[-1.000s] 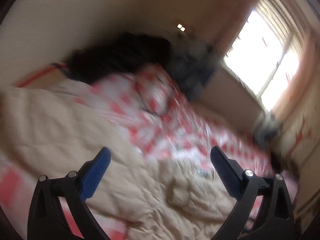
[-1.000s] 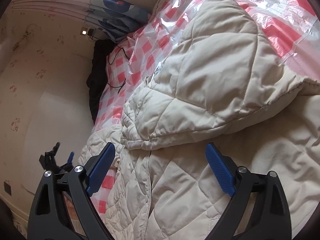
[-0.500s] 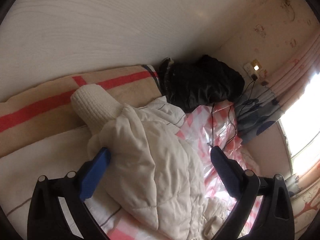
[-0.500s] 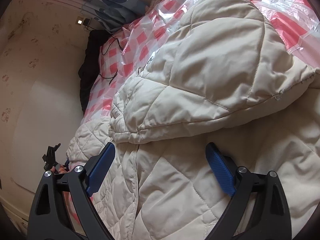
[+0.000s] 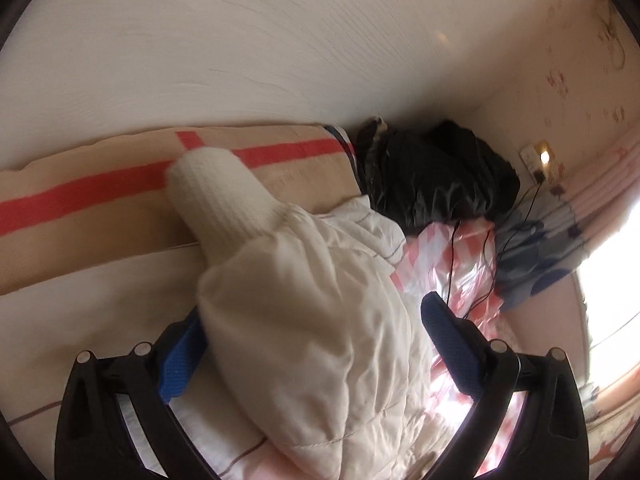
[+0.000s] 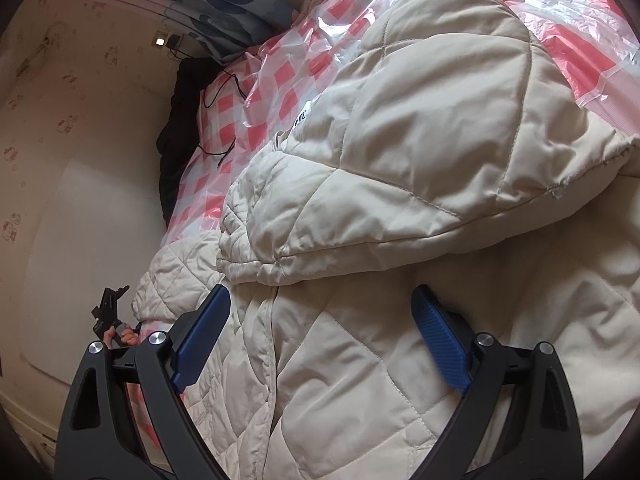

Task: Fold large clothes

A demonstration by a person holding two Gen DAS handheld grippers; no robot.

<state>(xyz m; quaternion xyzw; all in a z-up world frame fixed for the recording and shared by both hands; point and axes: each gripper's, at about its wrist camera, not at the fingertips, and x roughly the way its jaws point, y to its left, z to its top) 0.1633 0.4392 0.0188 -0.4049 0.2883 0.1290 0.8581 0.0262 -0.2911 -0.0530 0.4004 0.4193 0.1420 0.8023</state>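
Matt quilted cloth jacket (image 6: 400,168) w/ ribbed-knit cuff (image 5: 216,196); glossy plastic sheet (image 6: 280,92)

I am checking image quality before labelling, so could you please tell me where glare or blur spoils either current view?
Left wrist view: the window at the right edge is blown out white, and the knitted cuff looks slightly smeared. Right wrist view: evenly lit and sharp, with only small glints on the clear plastic sheet.

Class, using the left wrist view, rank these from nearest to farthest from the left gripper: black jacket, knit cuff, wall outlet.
1. Knit cuff: just ahead of the left gripper, upper left.
2. Black jacket: beyond, upper right, against the wall.
3. Wall outlet: farthest, far right.
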